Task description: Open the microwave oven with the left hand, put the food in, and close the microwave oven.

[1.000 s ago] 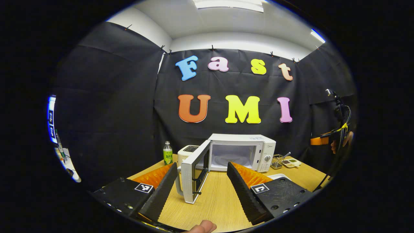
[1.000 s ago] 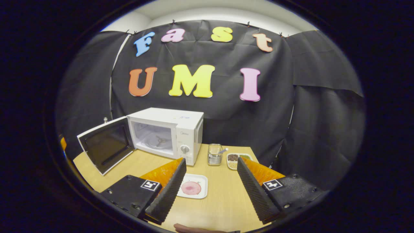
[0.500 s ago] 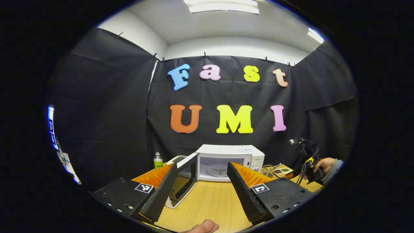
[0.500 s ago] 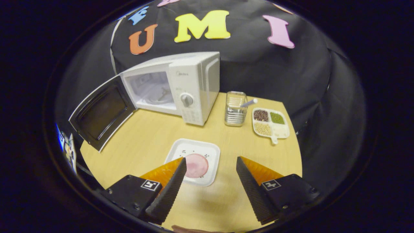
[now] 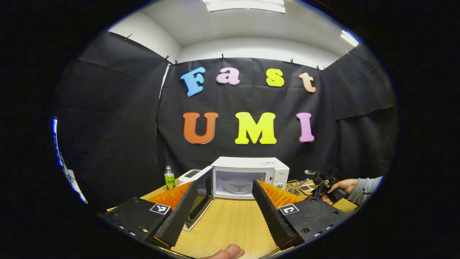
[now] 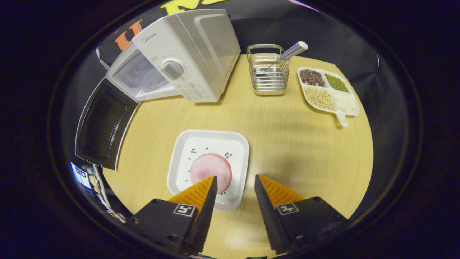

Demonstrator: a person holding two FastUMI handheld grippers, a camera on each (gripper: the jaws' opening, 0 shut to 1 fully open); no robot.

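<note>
Pale wood tabletop [image 6: 287, 144] under both tools. Nearest in the right gripper view: right gripper [image 6: 233, 183], jaws spread, pinching nothing, poised over the near rim of one white square plate [image 6: 240, 144]. One round pink slice of food [image 6: 210, 167] on that plate, just ahead of the near-side finger, partly covered by its tip. Whether the tips touch the plate: cannot tell. Farther ahead, one wire basket [image 6: 267, 77] with one stick-like utensil, and beside it one divided dish [image 6: 329, 93] with four compartments, three holding beans. Ahead and to the side, one white microwave [image 6: 194, 54], door [image 6: 102, 129] swung wide open, top cut off by the view's edge.

In the left gripper view: left gripper [image 5: 224, 189] spread, empty, above the table. One thumb tip at the bottom edge, cut off. Beyond, same microwave, door partly hidden behind one finger. Farthest: one green bottle [image 5: 169, 177] and one toaster [image 5: 190, 175], half hidden.
</note>
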